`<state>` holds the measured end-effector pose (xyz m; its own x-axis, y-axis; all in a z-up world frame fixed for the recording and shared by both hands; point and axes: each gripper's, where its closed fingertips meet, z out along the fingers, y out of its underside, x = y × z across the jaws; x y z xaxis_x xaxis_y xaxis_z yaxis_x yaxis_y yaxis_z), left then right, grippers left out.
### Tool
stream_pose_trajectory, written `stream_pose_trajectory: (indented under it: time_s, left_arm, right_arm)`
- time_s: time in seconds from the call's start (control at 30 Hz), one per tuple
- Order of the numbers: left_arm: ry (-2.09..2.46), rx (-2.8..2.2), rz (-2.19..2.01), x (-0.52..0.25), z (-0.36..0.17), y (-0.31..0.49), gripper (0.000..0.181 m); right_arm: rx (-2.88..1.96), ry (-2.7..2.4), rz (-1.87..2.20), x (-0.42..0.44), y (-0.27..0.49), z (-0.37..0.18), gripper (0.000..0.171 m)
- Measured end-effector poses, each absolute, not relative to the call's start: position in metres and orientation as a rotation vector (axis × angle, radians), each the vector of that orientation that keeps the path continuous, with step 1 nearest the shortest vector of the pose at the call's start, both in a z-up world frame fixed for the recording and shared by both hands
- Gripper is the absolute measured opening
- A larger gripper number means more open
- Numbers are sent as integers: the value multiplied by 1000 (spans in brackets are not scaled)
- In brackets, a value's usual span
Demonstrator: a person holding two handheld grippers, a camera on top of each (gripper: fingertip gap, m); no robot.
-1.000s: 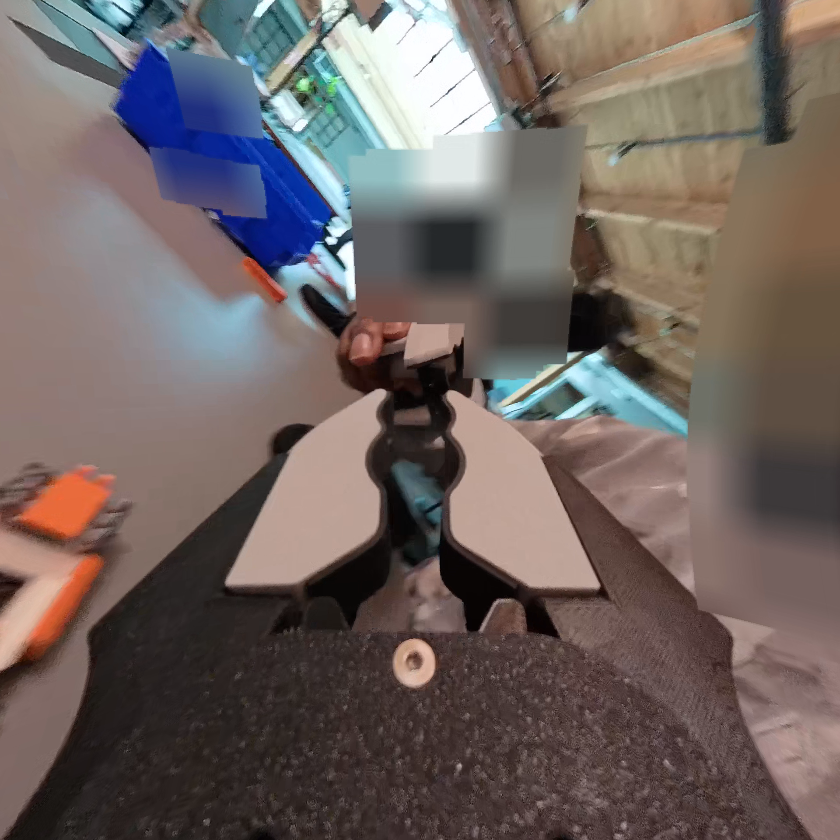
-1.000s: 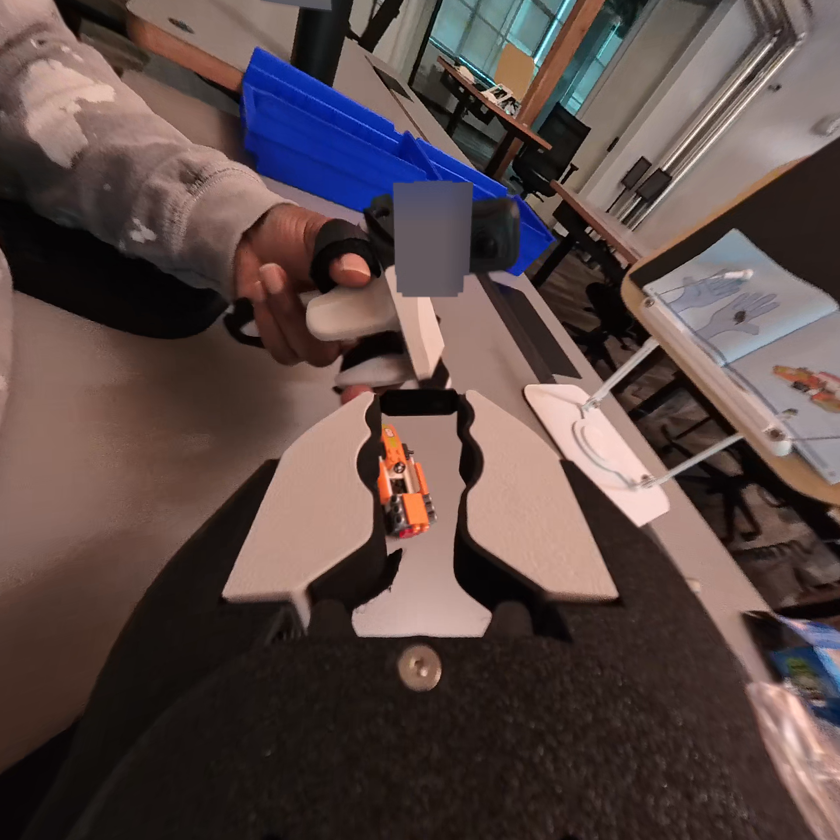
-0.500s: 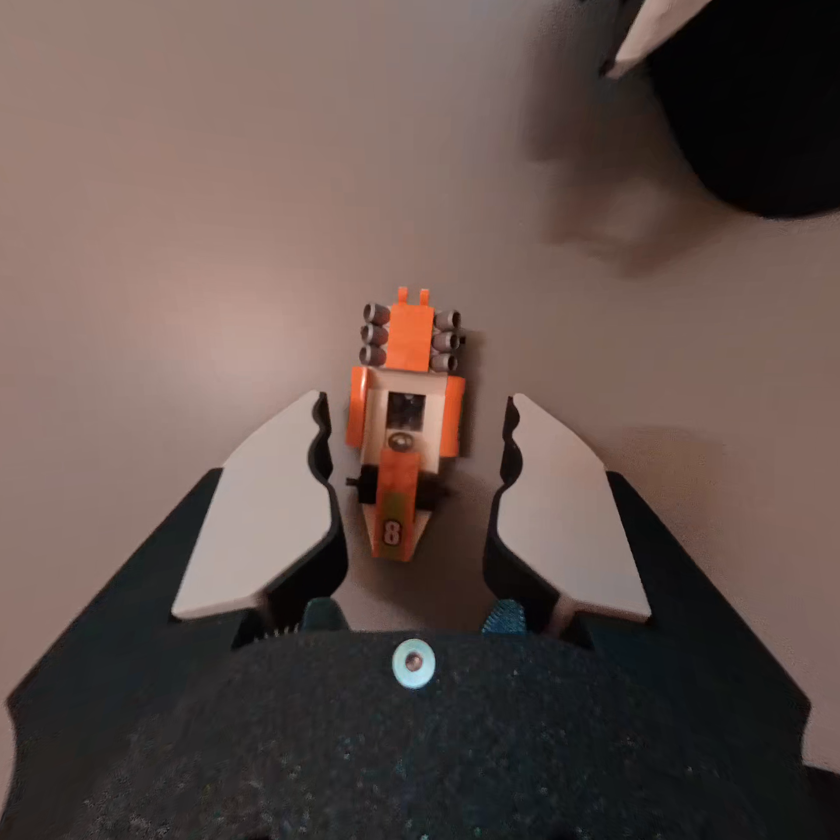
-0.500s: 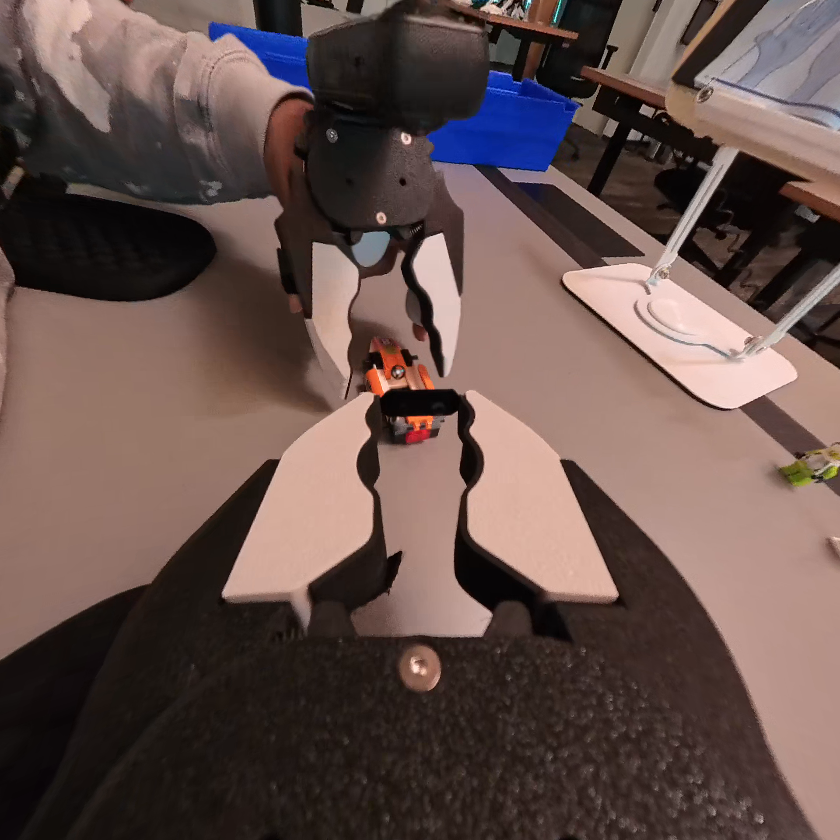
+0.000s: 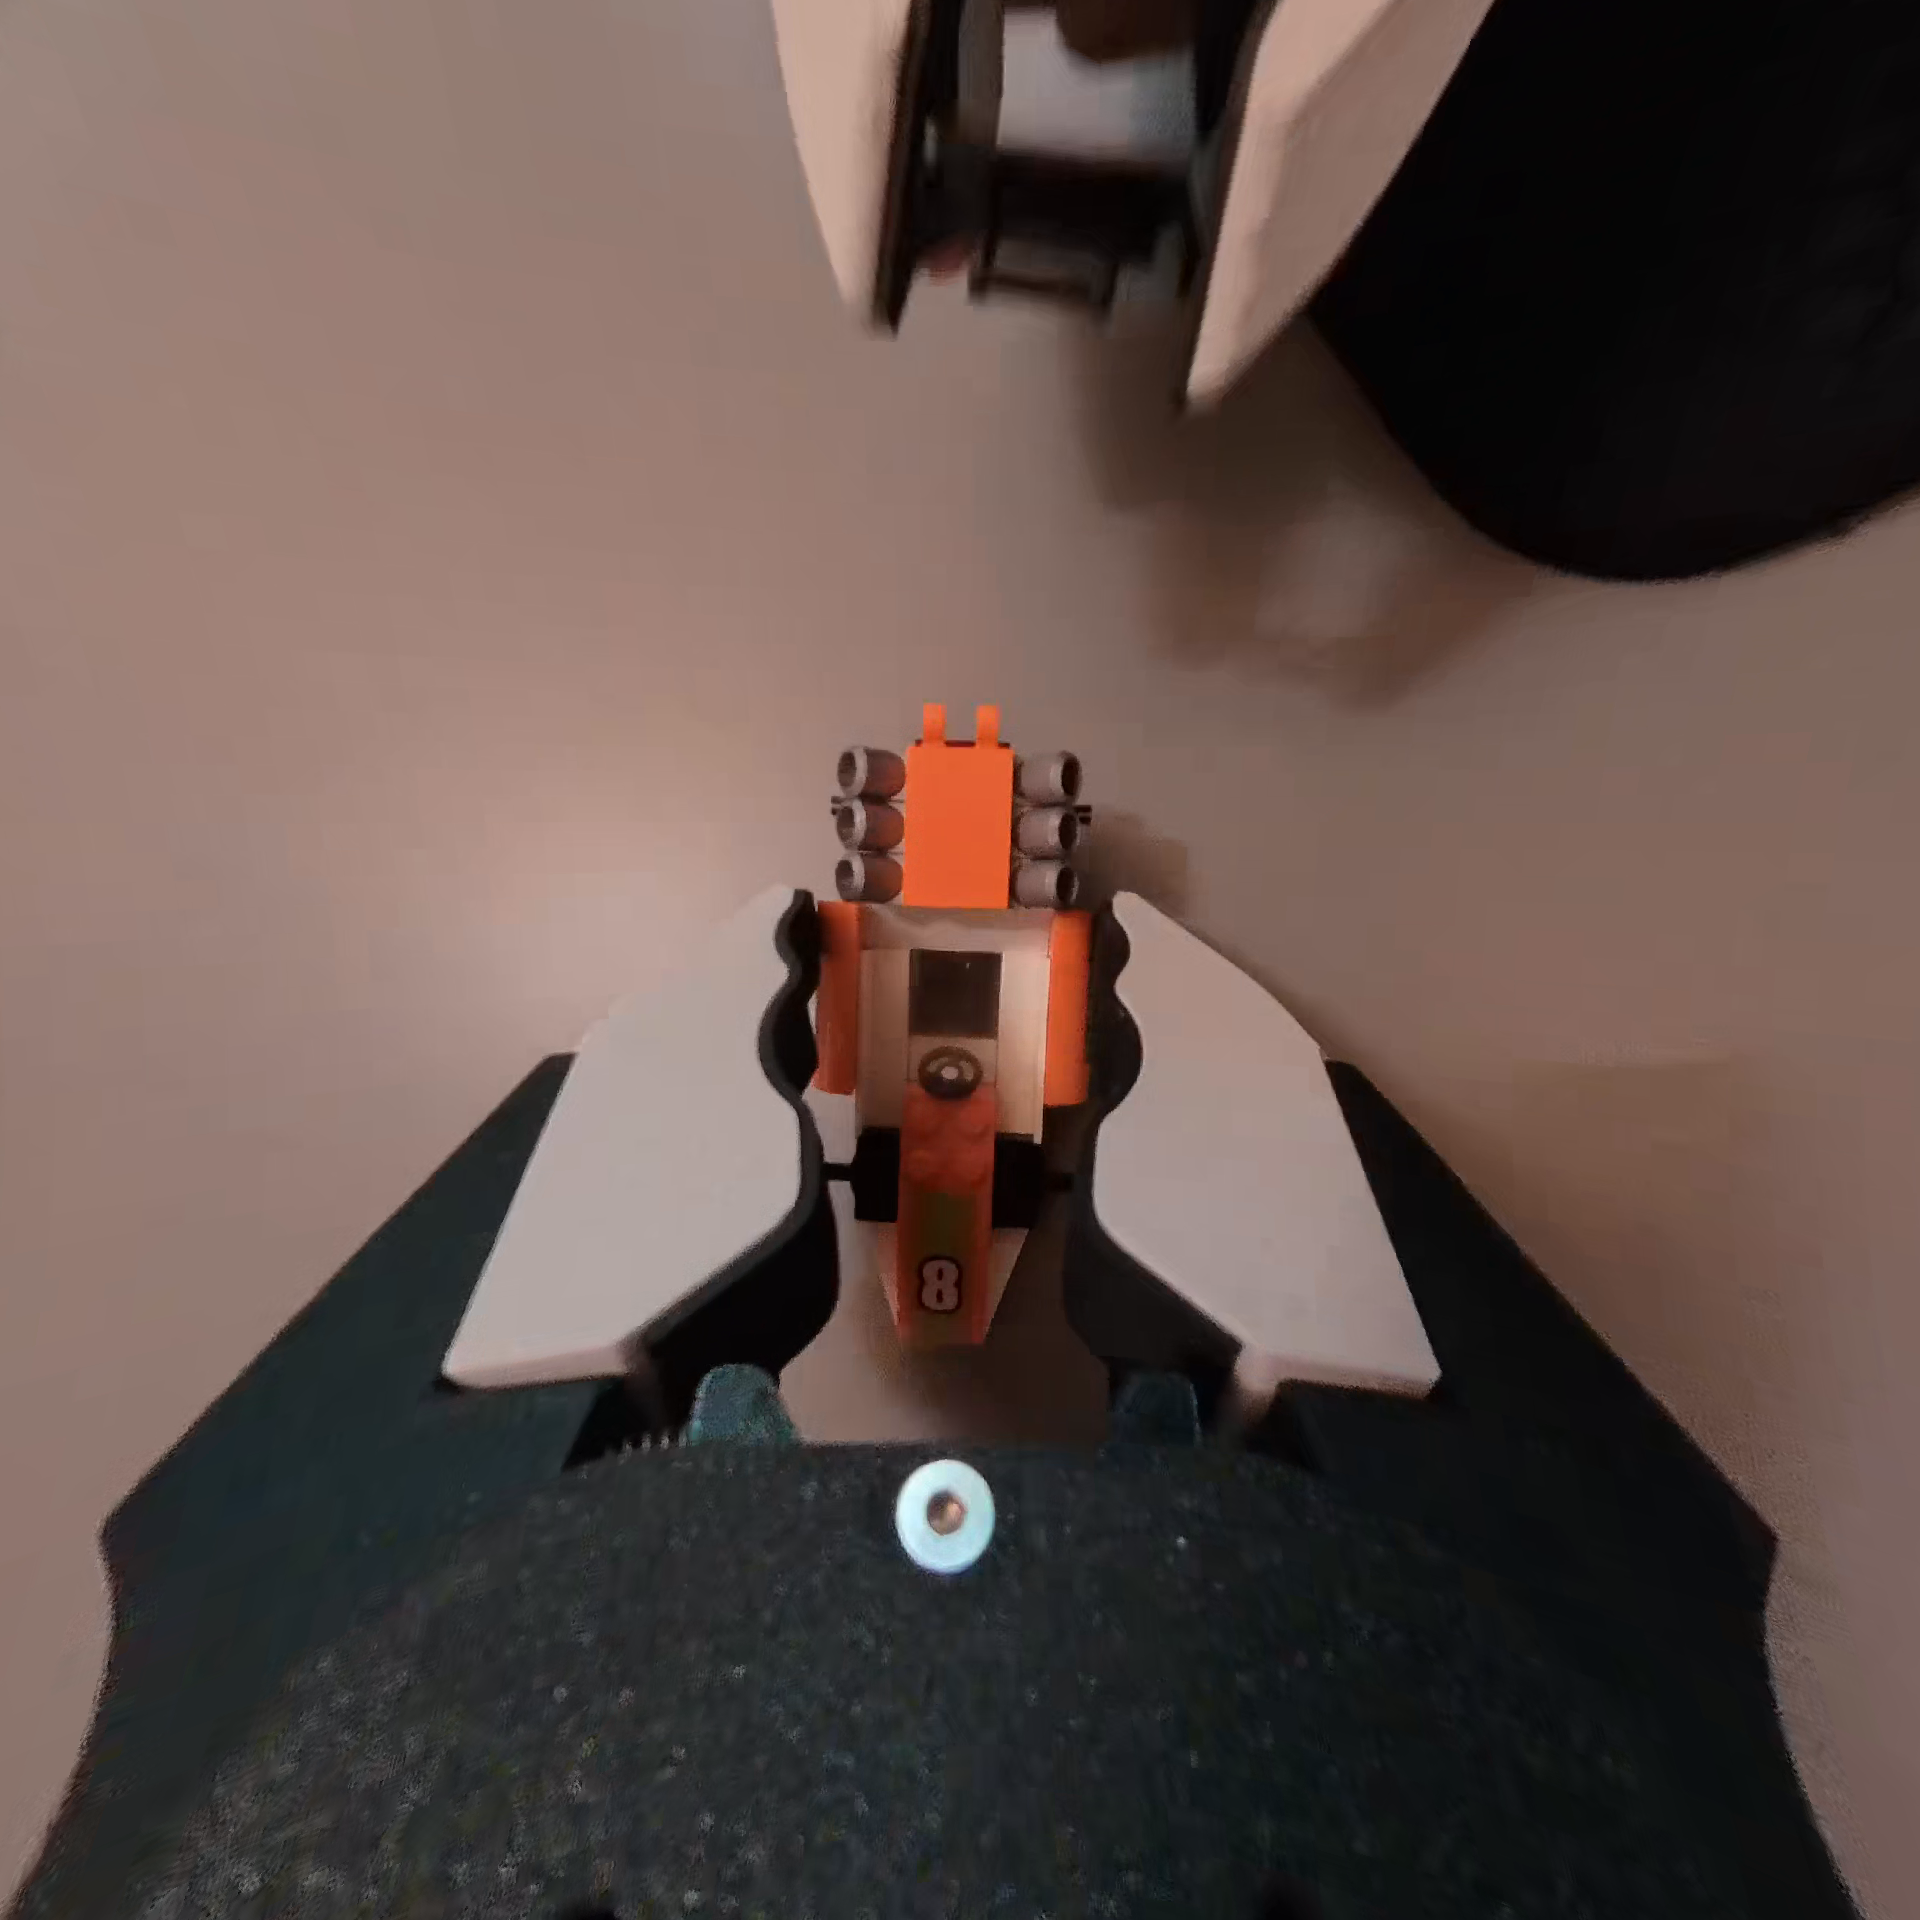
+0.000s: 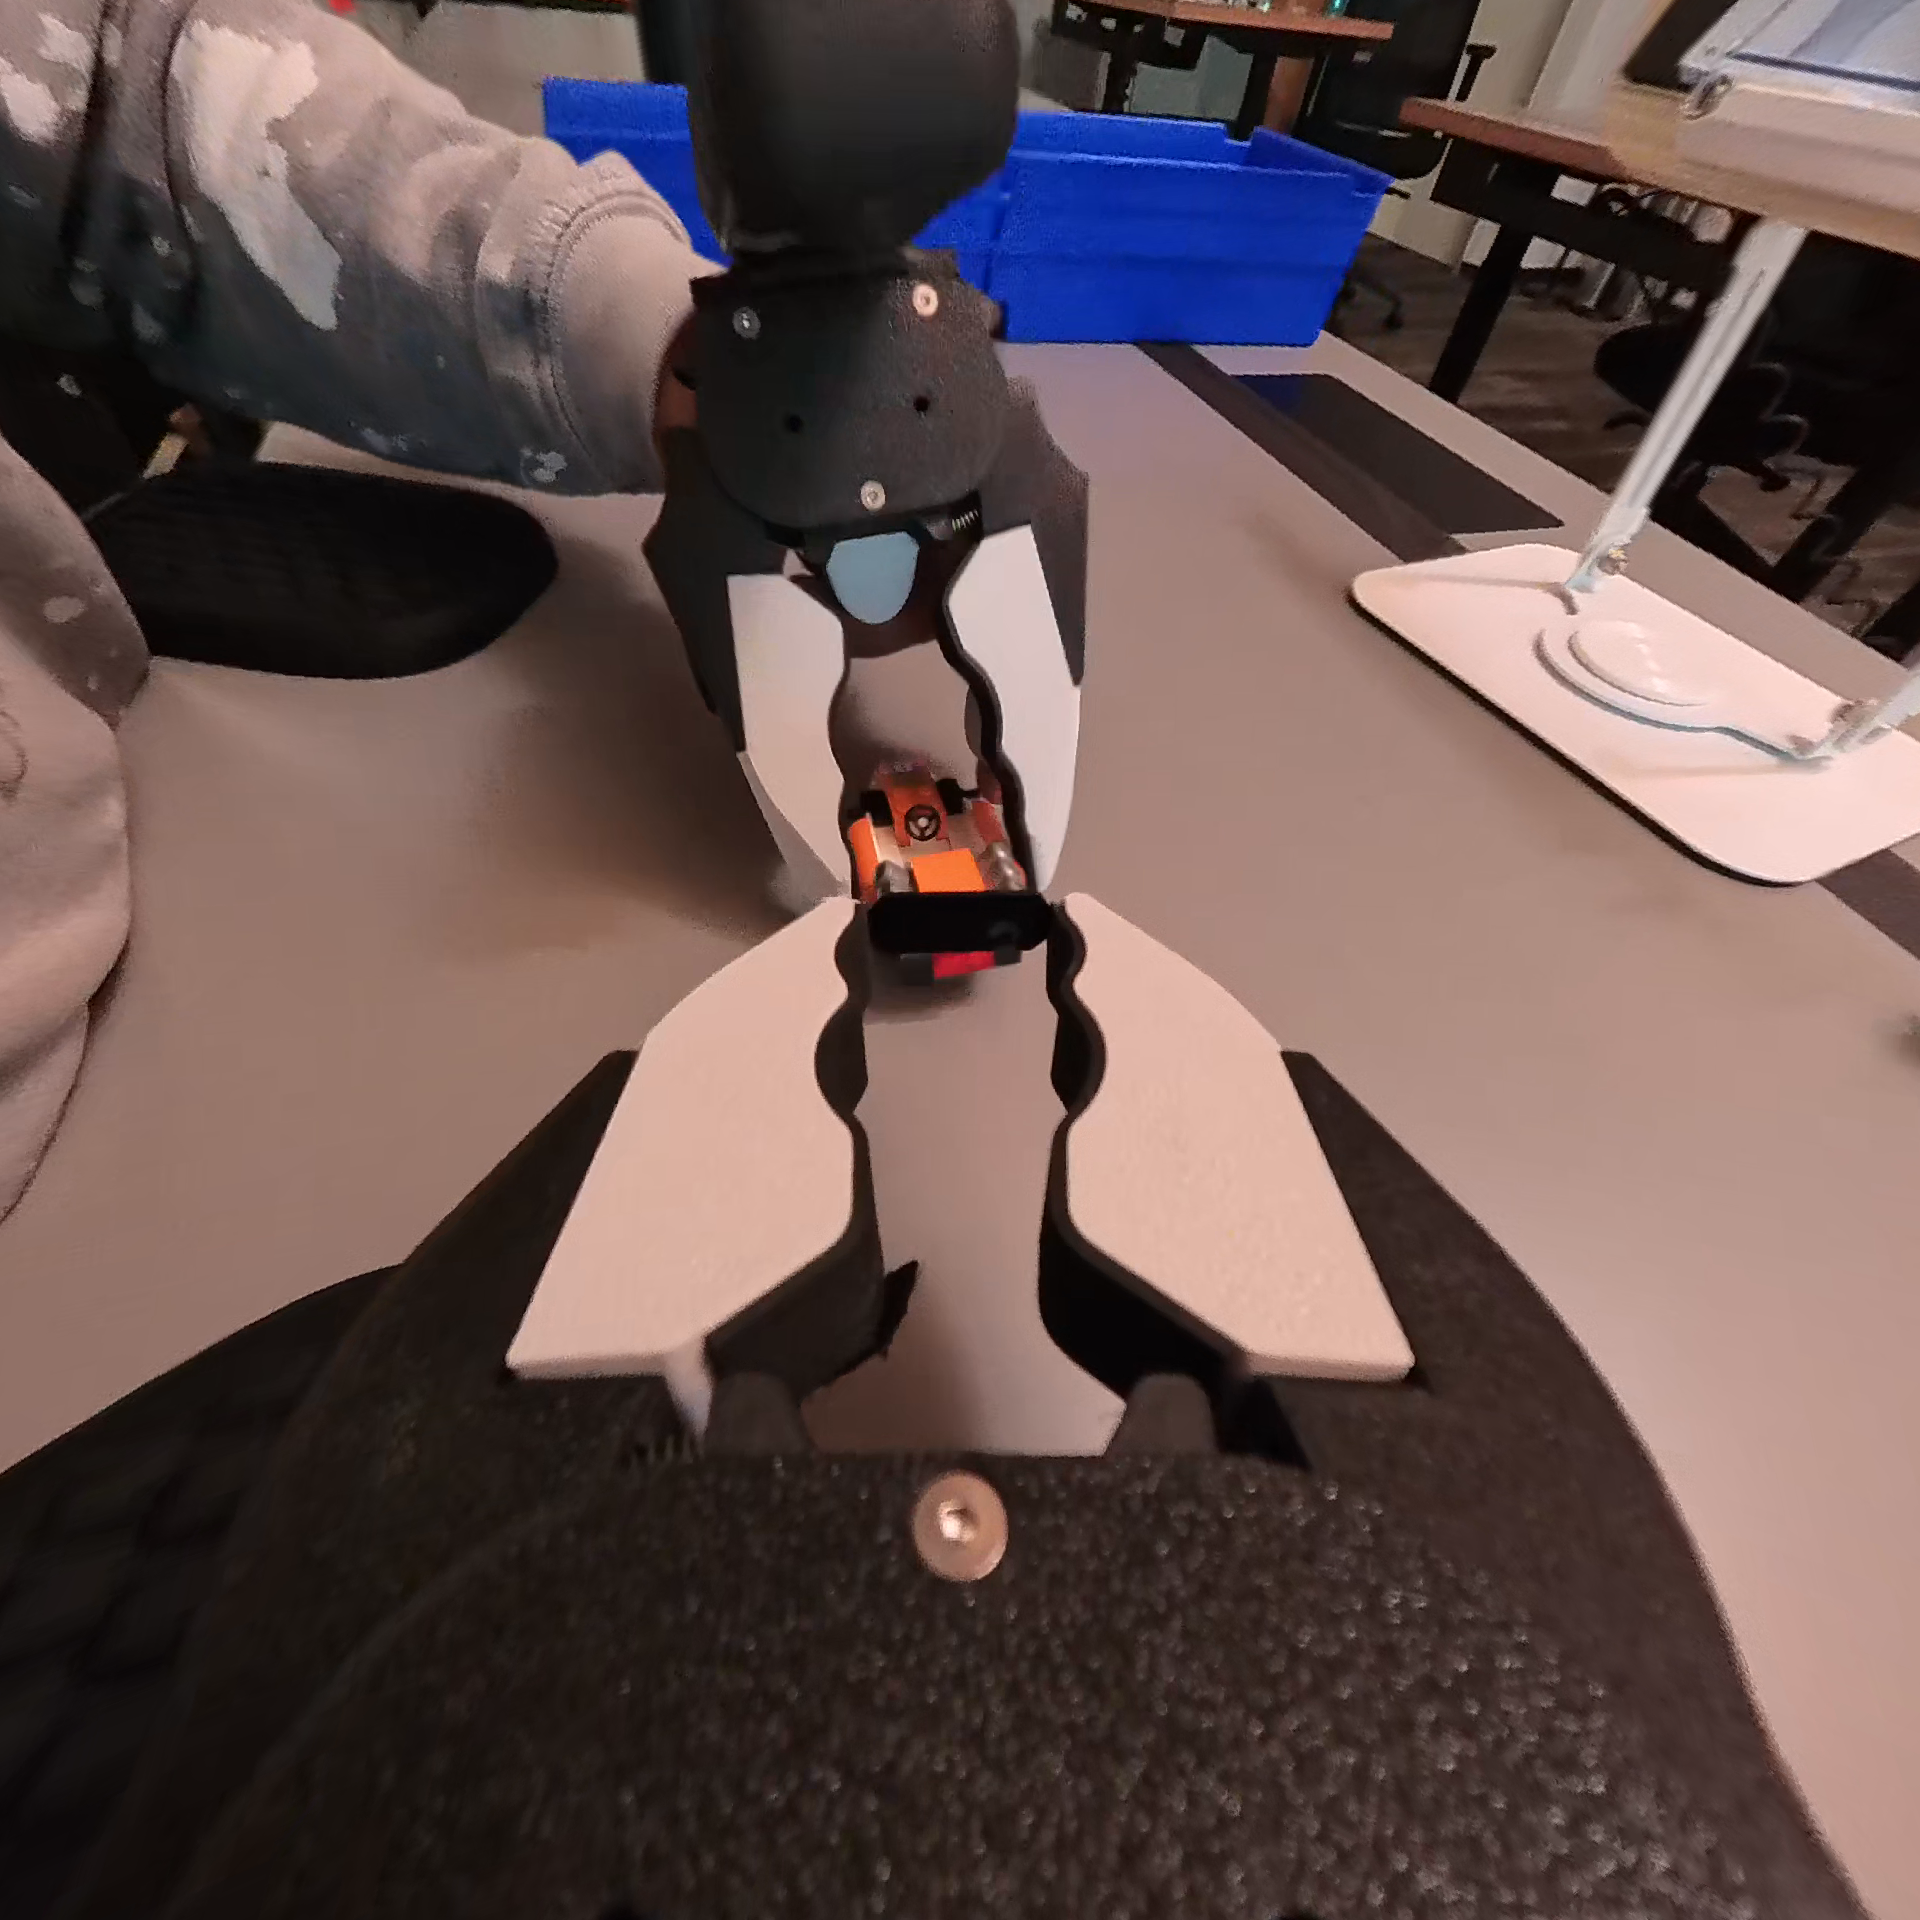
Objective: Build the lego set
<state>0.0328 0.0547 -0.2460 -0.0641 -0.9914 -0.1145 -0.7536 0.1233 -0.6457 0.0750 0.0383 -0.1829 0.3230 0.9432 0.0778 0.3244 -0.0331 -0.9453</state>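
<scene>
Grey counter (image 6: pixel 1351 831) in a workshop, blue bins (image 6: pixel 1174 218) behind, white lamp base (image 6: pixel 1621 686) off to one side. Orange lego car (image 5: pixel 951 1049) flat on that surface, nose toward the left wrist camera, engine pipes away. Left claw (image 5: pixel 951 997) closed against the car's orange flanks, apparently to pin it steady for a part going on. Right claw (image 6: pixel 951 925) facing it from the tail end, pinching a small black piece (image 6: pixel 956 920) crosswise at its tips, just beside the rear; likely meant for the back of the car, not yet seated. Low approach probably to line up studs.
</scene>
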Motion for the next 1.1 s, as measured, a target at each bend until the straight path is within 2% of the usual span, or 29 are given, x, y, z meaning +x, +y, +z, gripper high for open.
stream_pose_trajectory:
  time_s: [0.23, 1.1]
  left_arm:
    - [1827, -1568, -587, 37, -221, 34, 50]
    - [1960, -1659, -581, 33, -239, 13, 50]
  right_arm:
    - [-1548, -1296, 764, 56, 26, -187, 32]
    - [-1679, -1460, 712, 43, 9, -214, 32]
